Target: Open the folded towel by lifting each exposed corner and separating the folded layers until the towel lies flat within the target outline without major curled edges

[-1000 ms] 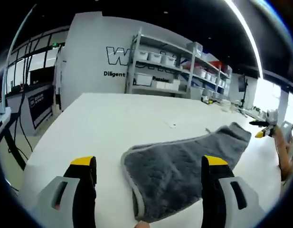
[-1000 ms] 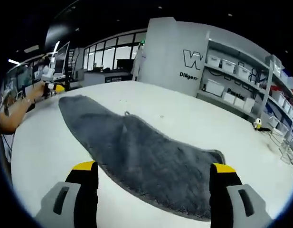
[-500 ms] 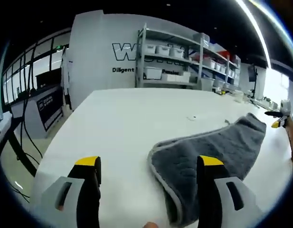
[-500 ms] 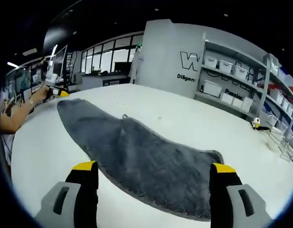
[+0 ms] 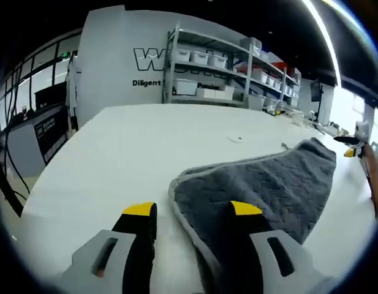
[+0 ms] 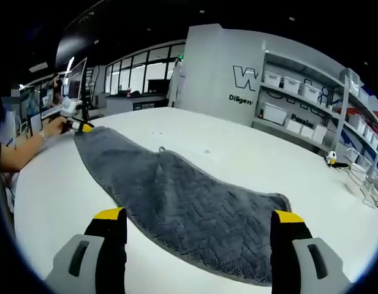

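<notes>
Towel (image 6: 176,205) lies spread long across the white counter (image 6: 250,162), grey and still doubled over, with its folded edge running along the near side in the left gripper view. Over the last second the left tongs (image 5: 192,217) have narrowed from a wide spread to a closer gap, and their right jaw now sits over the towel's near corner (image 5: 182,184), where earlier that corner lay between both jaws. Whether anything is pinched yet is hard to judge, since the jaw hides the cloth under it; the jaws look partly closed, not pressed together. That reads as a reach for the exposed corner, so the unfolding is barely started.

Right tongs (image 6: 198,229) are spread wide above the towel's other end, gripping nothing, much as they were a second ago. In the right gripper view the left tongs (image 6: 81,125) show far off at the towel's far end, held by a hand (image 6: 51,127).

Shelving (image 5: 207,73) behind the counter holds pale storage bins (image 5: 185,87); their contents cannot be made out.
</notes>
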Motion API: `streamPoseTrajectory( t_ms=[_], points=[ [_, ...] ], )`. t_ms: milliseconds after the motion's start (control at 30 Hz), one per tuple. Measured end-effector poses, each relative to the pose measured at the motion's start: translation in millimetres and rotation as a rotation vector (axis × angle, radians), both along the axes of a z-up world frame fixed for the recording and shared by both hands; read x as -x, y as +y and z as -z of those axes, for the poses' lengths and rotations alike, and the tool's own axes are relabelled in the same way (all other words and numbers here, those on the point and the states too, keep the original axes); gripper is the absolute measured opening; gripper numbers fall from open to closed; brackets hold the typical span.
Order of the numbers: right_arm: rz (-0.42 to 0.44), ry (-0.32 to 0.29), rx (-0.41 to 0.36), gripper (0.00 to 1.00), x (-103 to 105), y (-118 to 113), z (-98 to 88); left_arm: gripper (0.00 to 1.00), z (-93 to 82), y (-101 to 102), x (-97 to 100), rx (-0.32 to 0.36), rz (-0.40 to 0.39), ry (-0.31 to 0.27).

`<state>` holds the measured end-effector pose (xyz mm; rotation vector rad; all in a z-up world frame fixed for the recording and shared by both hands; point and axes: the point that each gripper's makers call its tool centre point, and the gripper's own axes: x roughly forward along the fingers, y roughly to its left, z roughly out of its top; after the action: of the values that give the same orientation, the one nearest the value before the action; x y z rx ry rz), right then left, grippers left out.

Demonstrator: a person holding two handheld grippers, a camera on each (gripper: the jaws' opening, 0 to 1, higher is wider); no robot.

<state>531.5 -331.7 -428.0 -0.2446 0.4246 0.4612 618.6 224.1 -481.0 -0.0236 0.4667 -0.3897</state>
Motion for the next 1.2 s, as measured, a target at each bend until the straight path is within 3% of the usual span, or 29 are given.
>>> streamPoseTrajectory(
  t_ms=[67,133,300,500,667,833,1200],
  points=[
    [-0.008,0.0,-0.001,0.99,1,2,0.1,0.33,3.9,-5,3.0,0.008,0.027,0.015],
    [-0.01,0.002,0.003,0.99,1,3,0.6,0.32,7.3,-8,4.6,0.0,0.039,0.02],
    [-0.01,0.012,-0.002,0.99,0,3,4.5,0.2,4.1,-10,4.6,-0.05,0.061,-0.036],
    [-0.016,0.033,0.014,0.99,2,4,10.3,0.08,3.1,-13,5.5,-0.071,0.071,-0.052],
    [-0.012,0.024,0.008,0.99,2,4,7.5,0.07,1.0,-13,7.3,-0.076,0.062,-0.066],
    [0.0,0.022,0.004,0.99,2,0,7.0,0.07,-7.9,-13,10.1,-0.134,0.064,-0.101],
    [0.013,0.03,0.013,0.99,0,-6,4.7,0.06,-26.3,-18,16.6,-0.138,0.084,-0.158]
  ],
)
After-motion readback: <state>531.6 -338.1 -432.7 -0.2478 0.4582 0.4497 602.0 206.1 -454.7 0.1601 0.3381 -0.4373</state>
